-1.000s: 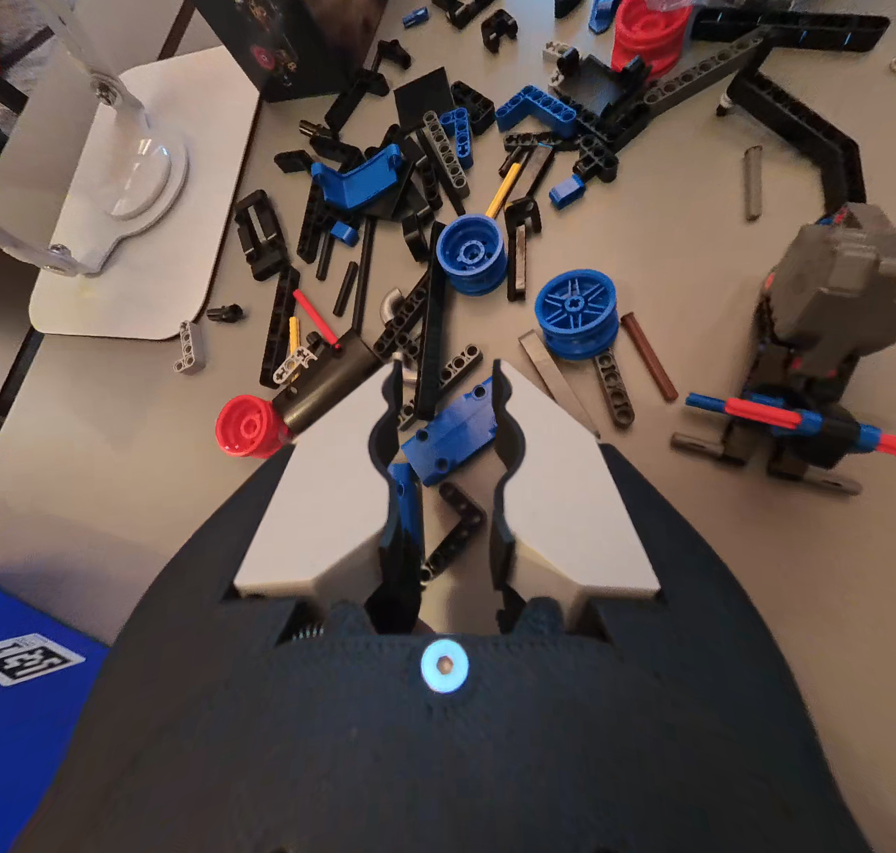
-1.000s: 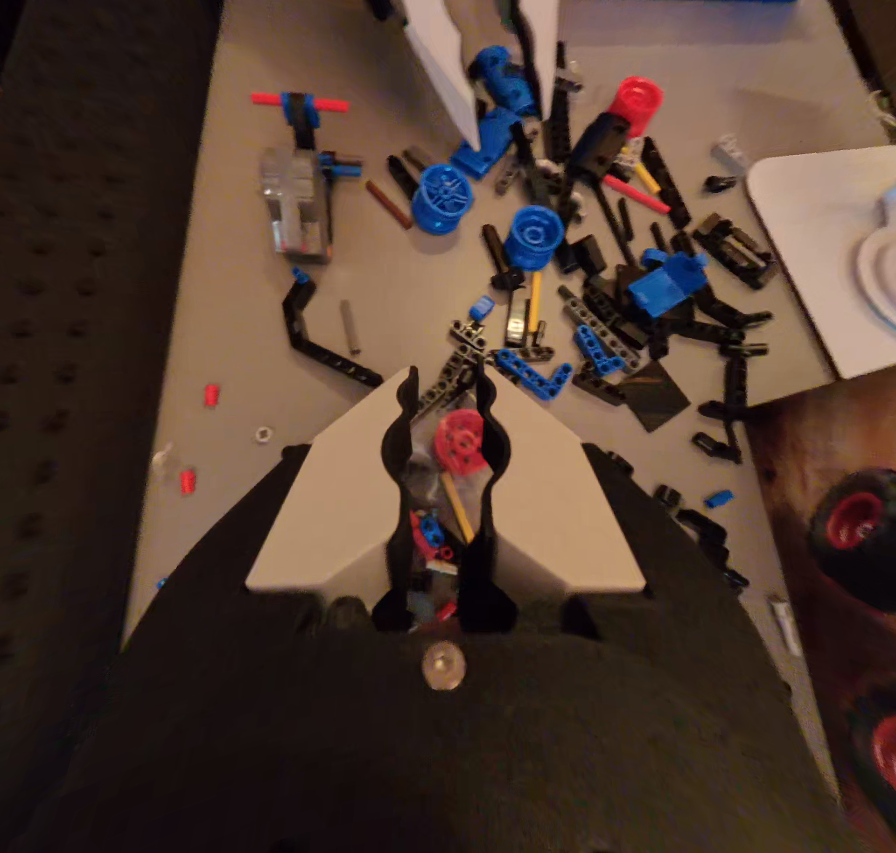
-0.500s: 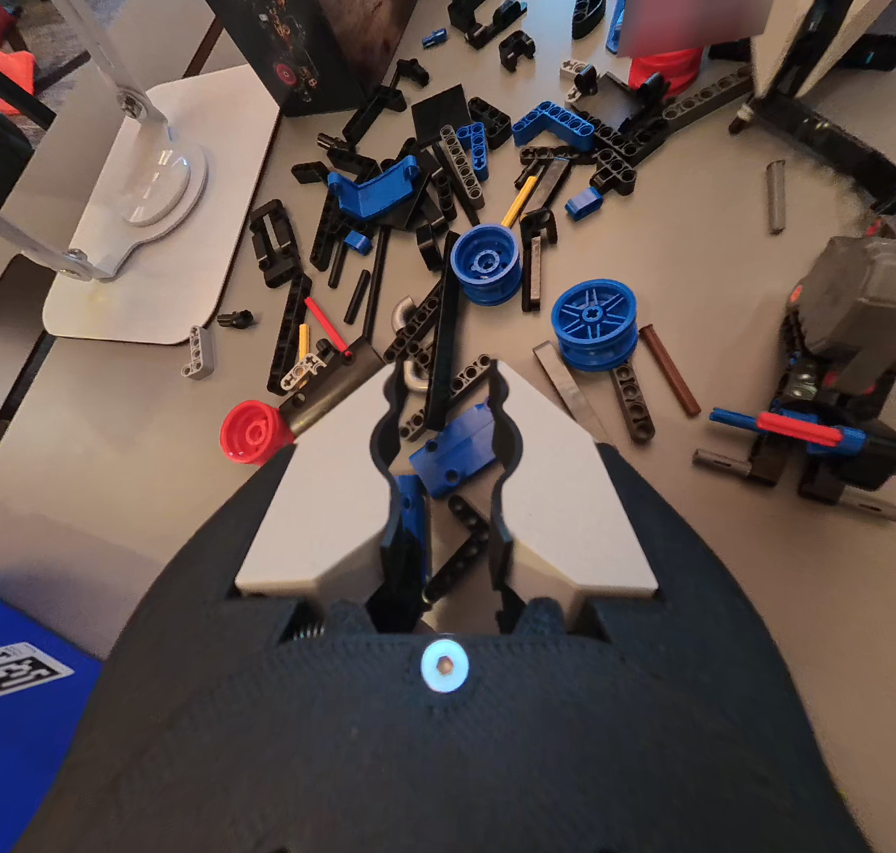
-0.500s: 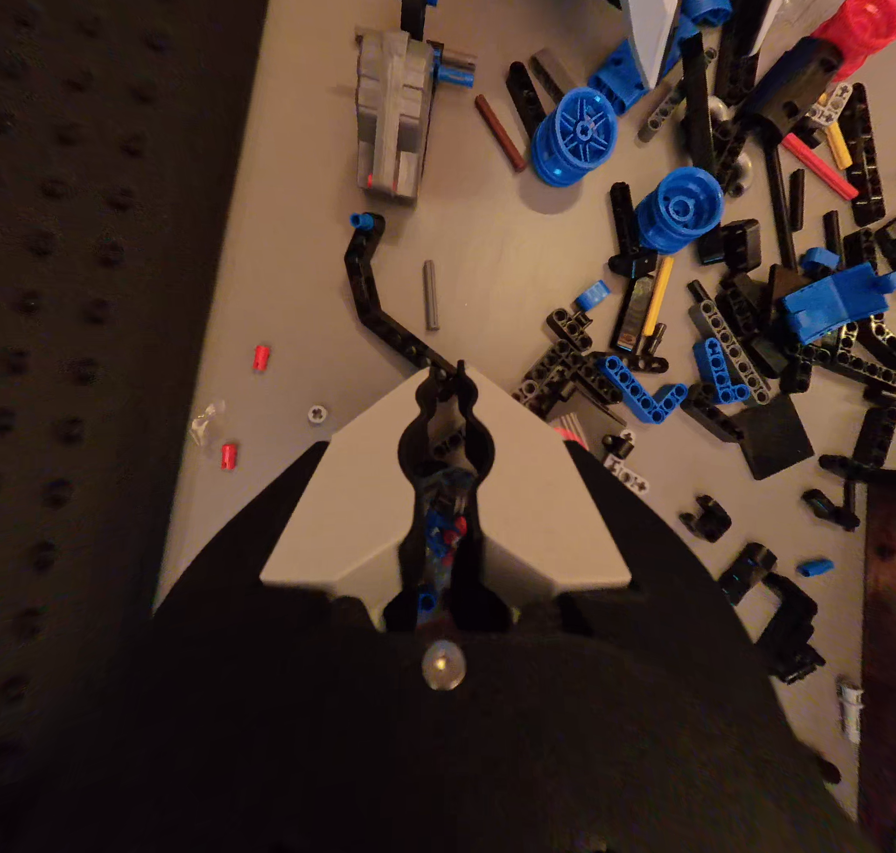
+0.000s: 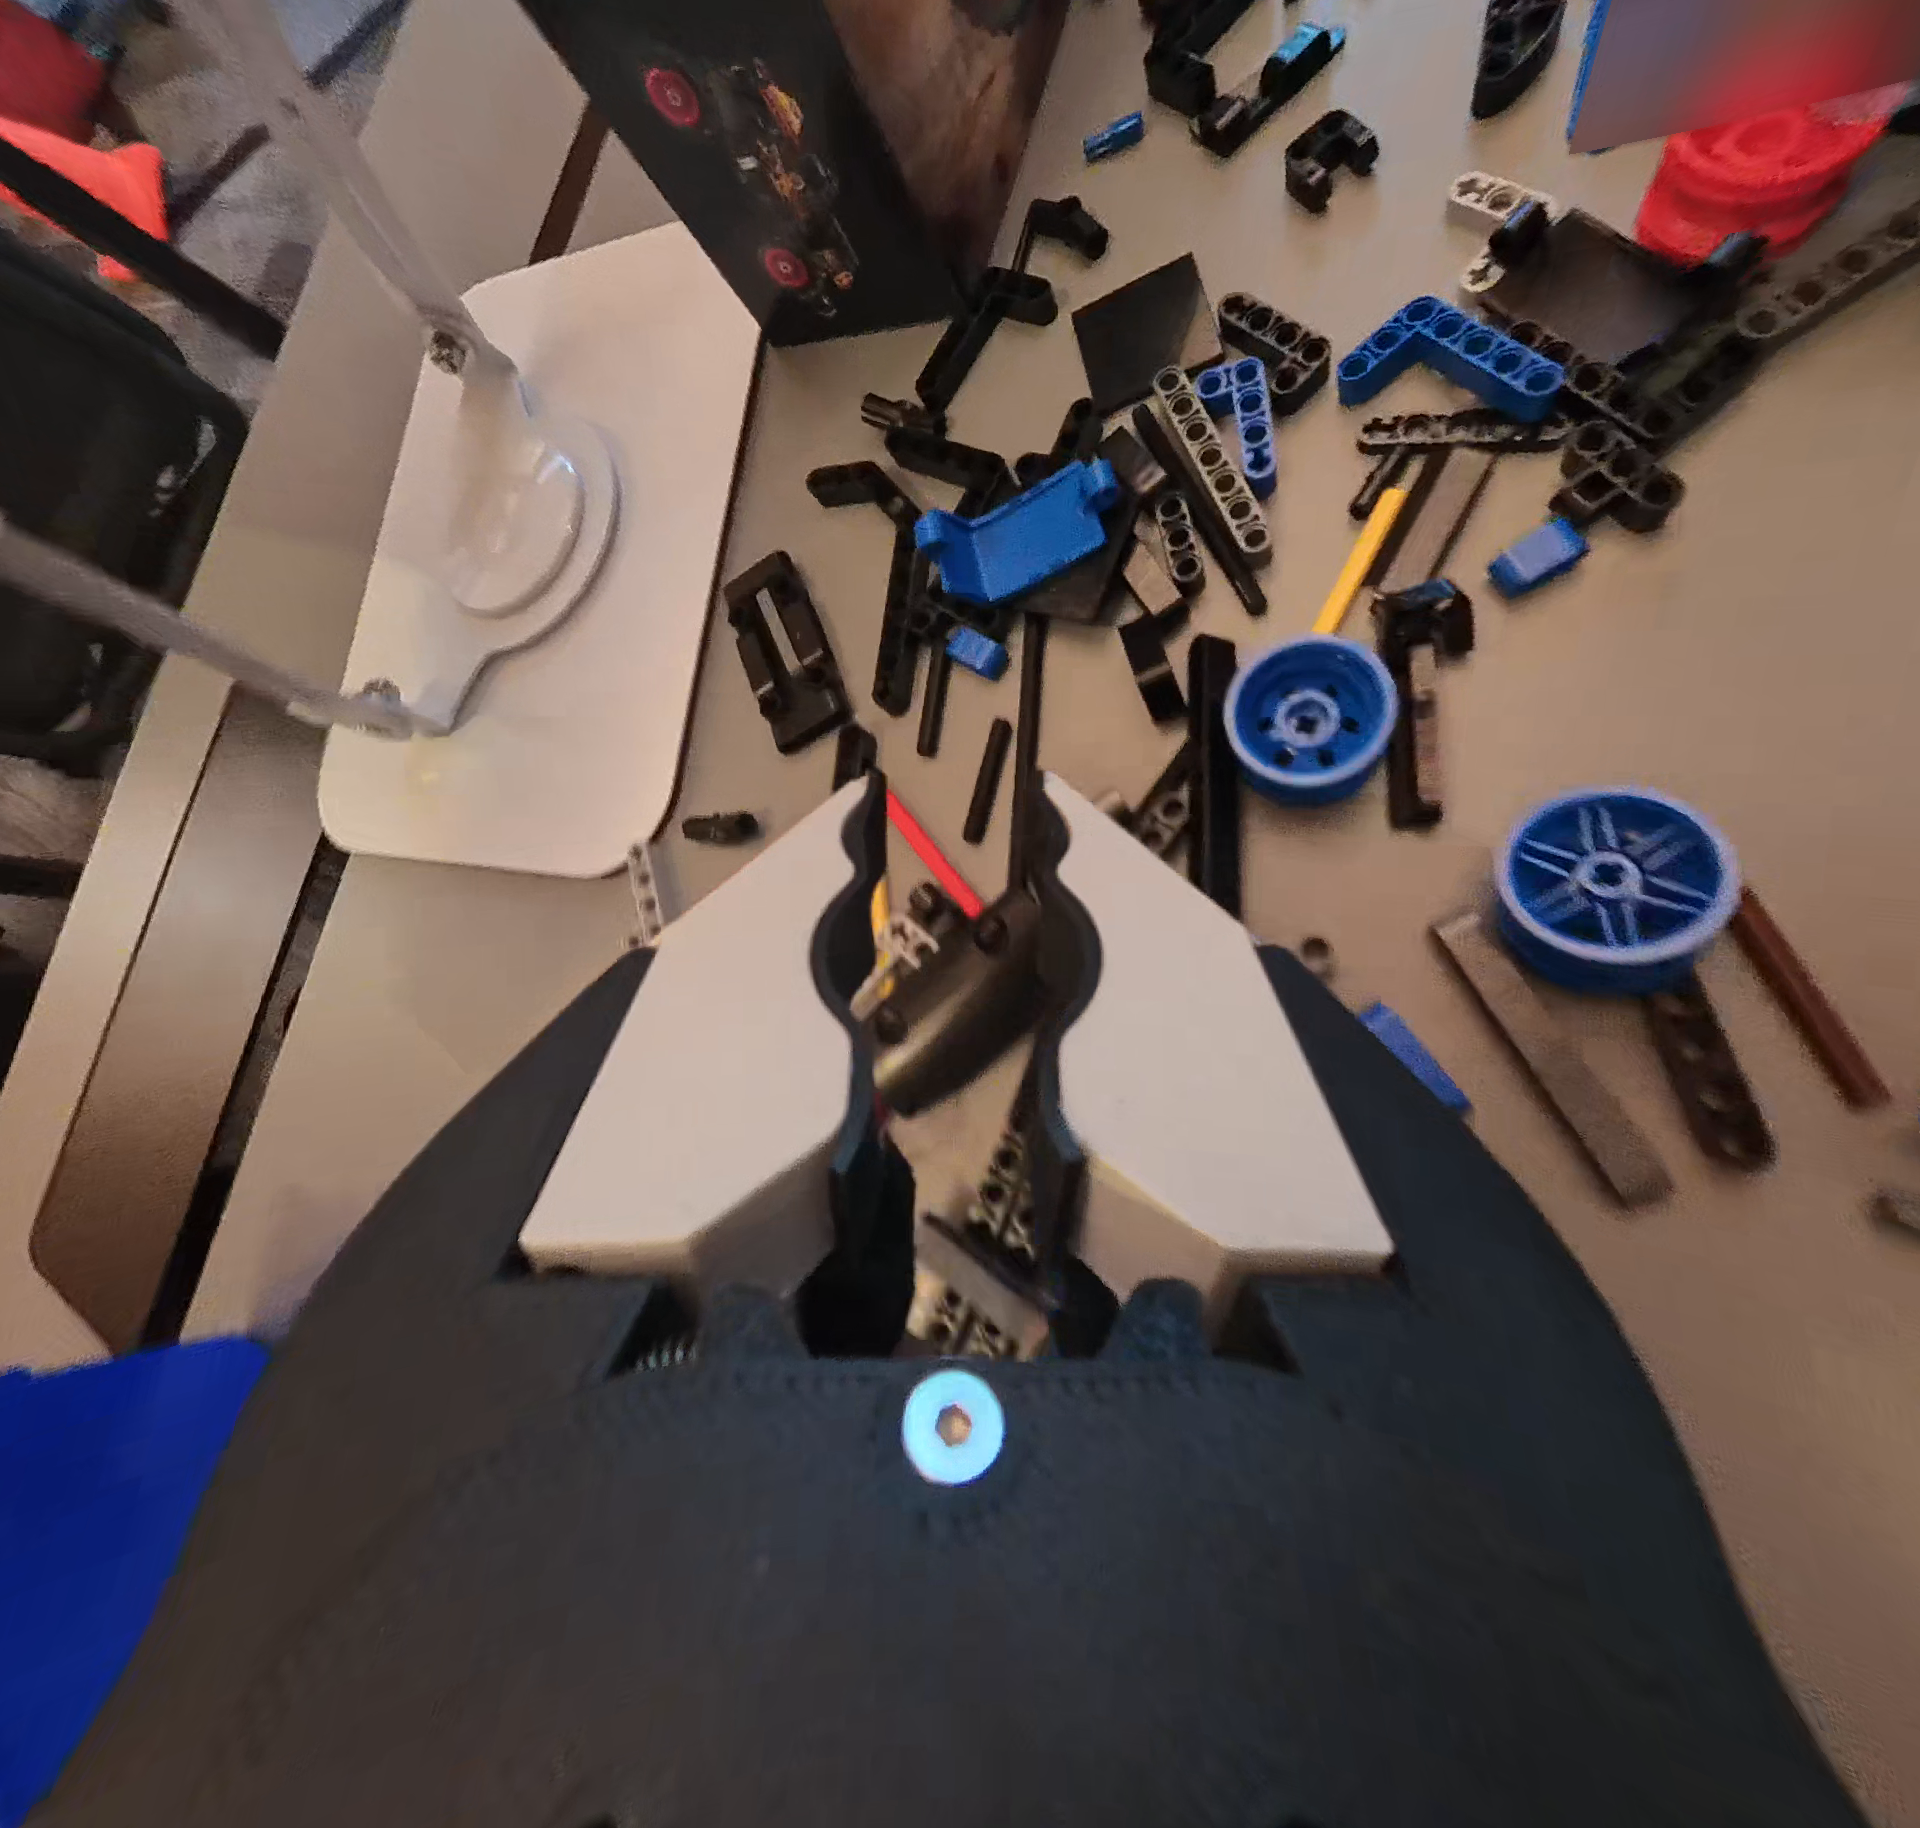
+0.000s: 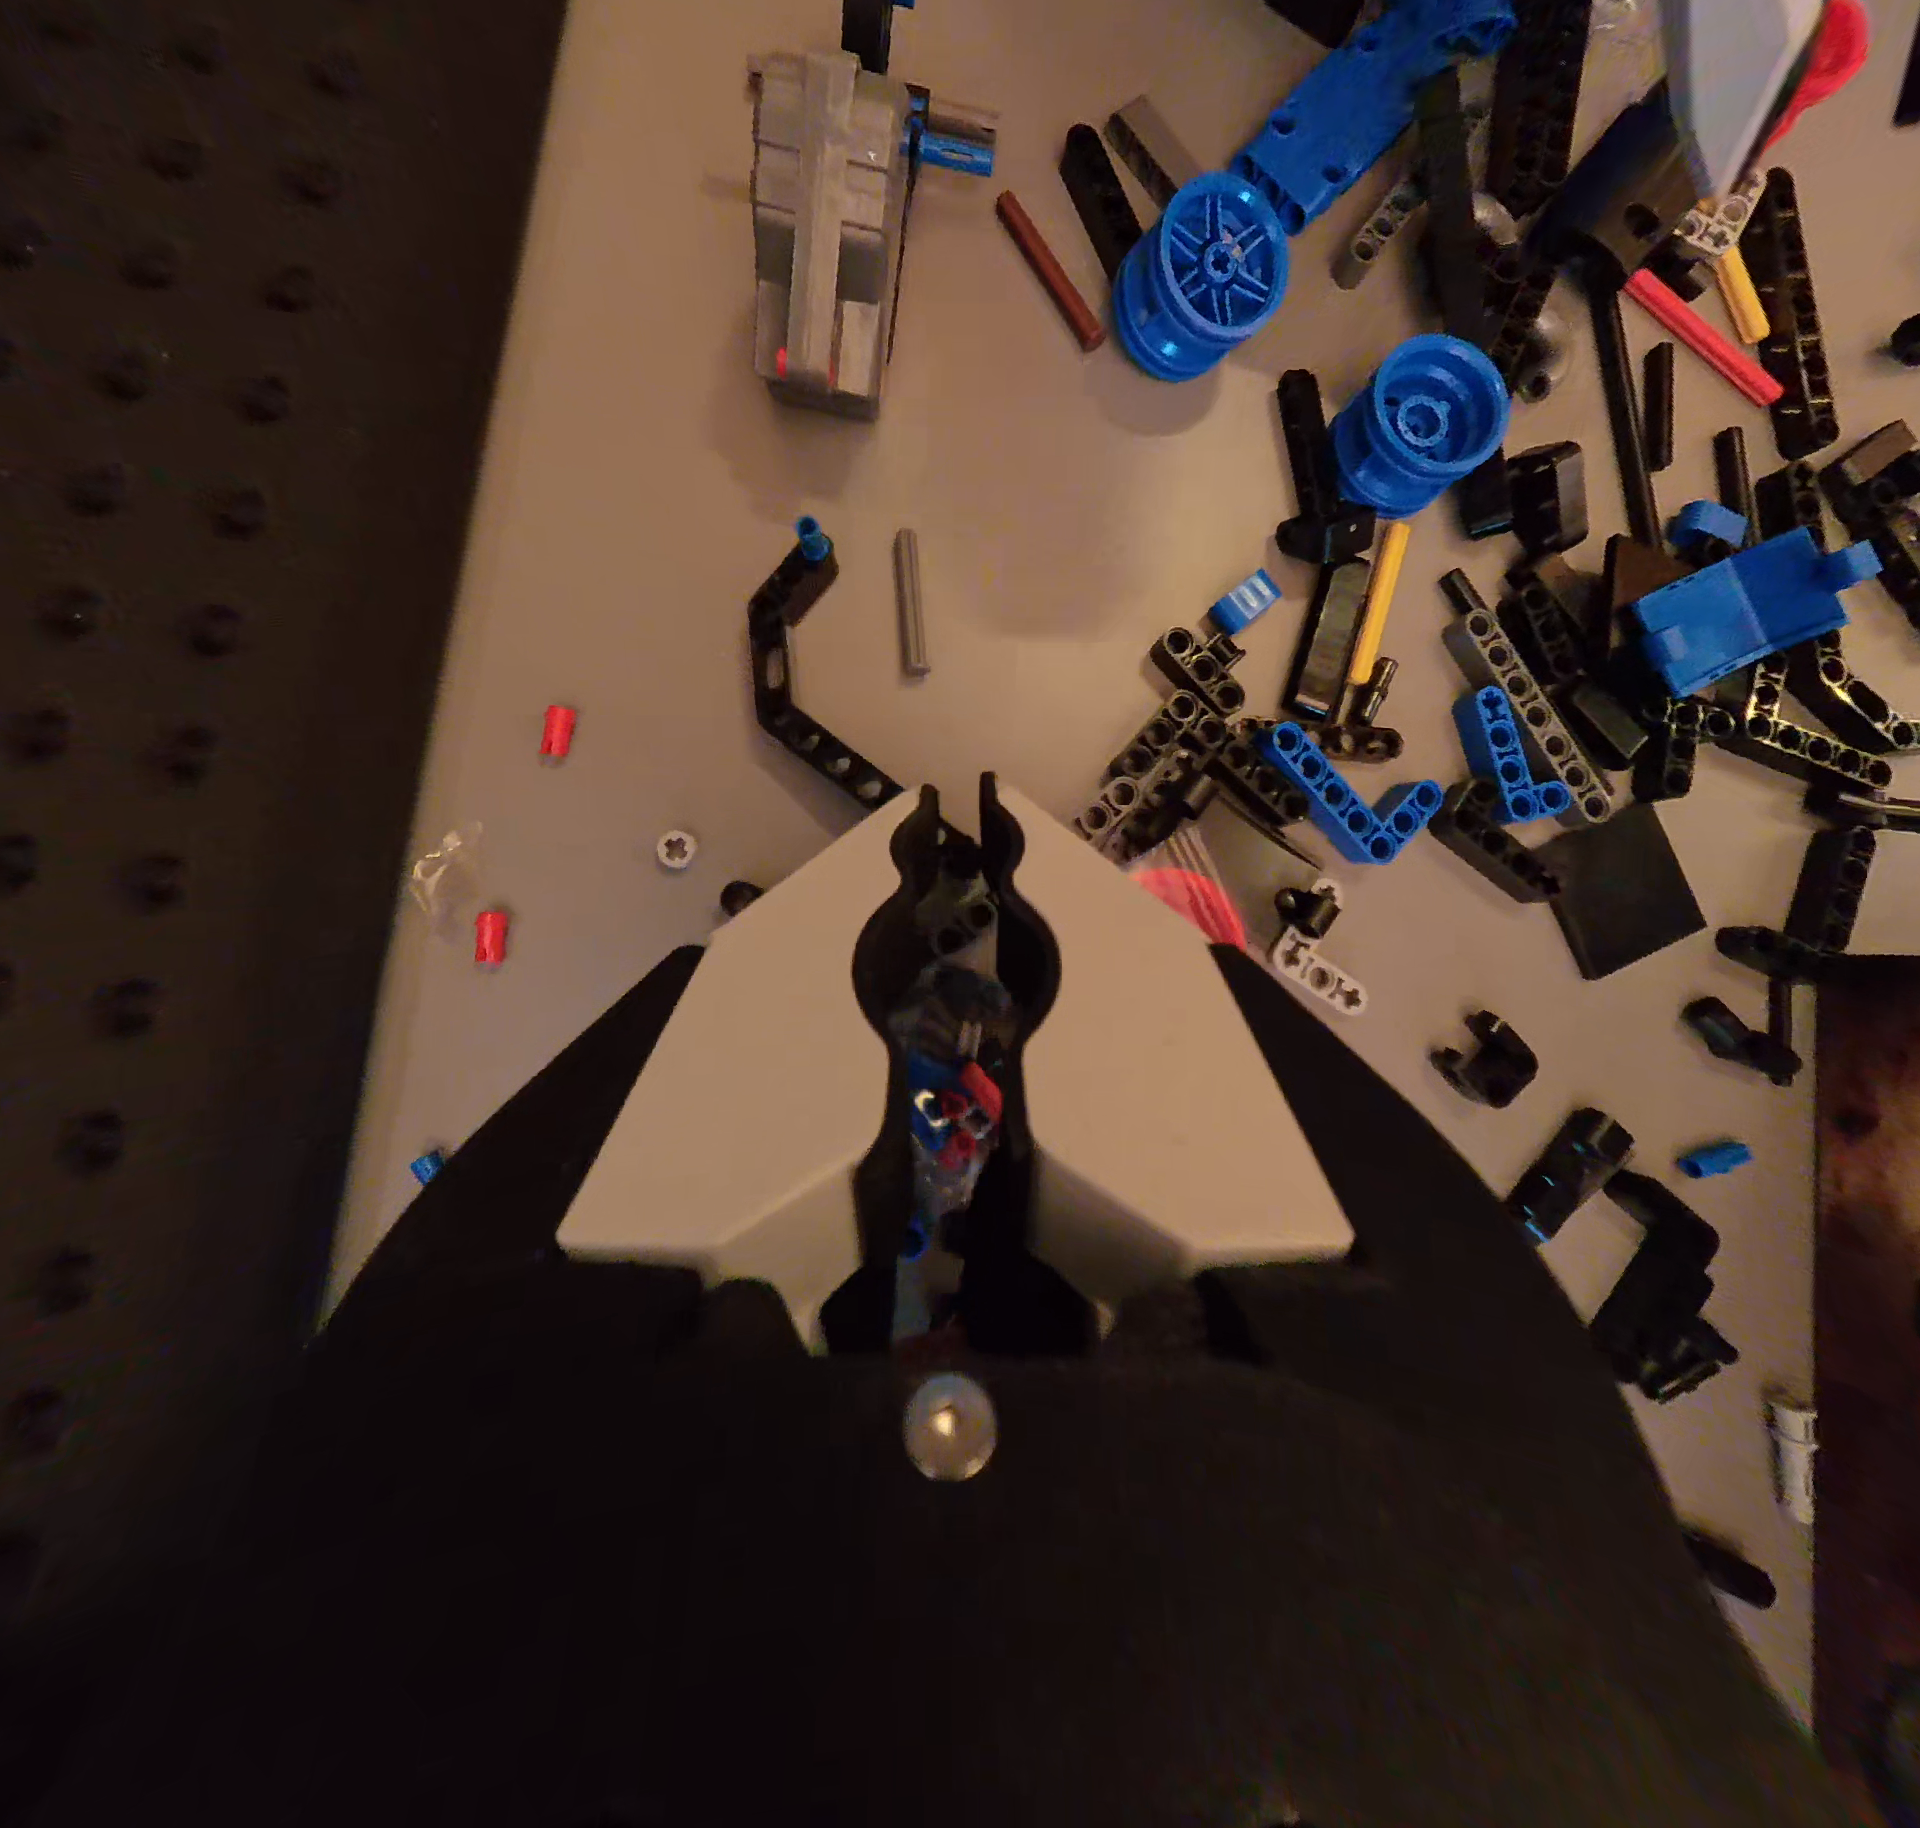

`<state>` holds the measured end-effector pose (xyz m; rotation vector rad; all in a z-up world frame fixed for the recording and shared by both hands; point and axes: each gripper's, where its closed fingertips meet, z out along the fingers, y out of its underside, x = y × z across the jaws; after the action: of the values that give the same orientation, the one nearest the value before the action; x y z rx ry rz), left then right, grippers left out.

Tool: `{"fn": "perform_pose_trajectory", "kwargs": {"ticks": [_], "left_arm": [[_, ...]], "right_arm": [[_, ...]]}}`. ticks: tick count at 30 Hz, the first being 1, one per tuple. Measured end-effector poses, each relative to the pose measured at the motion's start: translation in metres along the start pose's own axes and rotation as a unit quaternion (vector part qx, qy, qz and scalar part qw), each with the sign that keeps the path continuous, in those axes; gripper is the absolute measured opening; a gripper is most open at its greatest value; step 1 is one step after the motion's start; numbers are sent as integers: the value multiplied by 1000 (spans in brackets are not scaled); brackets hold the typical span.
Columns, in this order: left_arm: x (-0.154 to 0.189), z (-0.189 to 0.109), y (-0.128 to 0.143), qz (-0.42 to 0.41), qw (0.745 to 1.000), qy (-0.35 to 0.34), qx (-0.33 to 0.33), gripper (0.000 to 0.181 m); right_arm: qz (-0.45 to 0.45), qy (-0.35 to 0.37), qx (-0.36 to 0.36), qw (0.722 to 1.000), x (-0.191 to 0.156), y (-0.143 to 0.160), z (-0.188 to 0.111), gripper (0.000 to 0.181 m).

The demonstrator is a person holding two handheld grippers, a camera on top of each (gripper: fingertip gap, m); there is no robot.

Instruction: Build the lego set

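The left gripper (image 5: 954,822) hangs over a scatter of loose lego pieces (image 5: 1205,490) on a grey table (image 5: 1558,698), its jaws parted by a moderate gap. A black curved piece (image 5: 961,999) lies in that gap, with a red axle (image 5: 930,856) and a yellow pin (image 5: 881,921) beside it; whether the fingers press on it cannot be told. 2 blue wheels (image 5: 1309,718) lie to the right, and a dark set box (image 5: 810,85) stands behind the pile. The right gripper (image 6: 954,804) has its jaws drawn almost together, only a thin slit showing at the tips, over the end of a black angled beam (image 6: 795,698); a clear bag of small red and blue parts (image 6: 956,1103) sits between its fingers, though a firm grip cannot be confirmed. A grey part-built assembly (image 6: 826,220) lies farther off.
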<state>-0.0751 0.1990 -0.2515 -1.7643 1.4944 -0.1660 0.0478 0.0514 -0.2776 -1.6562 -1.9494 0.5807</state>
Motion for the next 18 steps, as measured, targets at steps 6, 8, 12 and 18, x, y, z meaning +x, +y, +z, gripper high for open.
{"fn": "perform_pose_trajectory", "kwargs": {"ticks": [6,8,12,18], "left_arm": [[-20,43,-11,33,999,21,-35,23],[-22,53,-5,30,998,36,-52,21],[-22,69,4,32,996,48,-68,15],[-19,72,2,22,997,53,-54,6]], "right_arm": [[6,4,25,1000,2,-4,-8,12],[5,6,20,1000,3,-1,-7,12],[-1,4,17,1000,2,1,-5,11],[-1,5,23,1000,2,2,-7,11]]}}
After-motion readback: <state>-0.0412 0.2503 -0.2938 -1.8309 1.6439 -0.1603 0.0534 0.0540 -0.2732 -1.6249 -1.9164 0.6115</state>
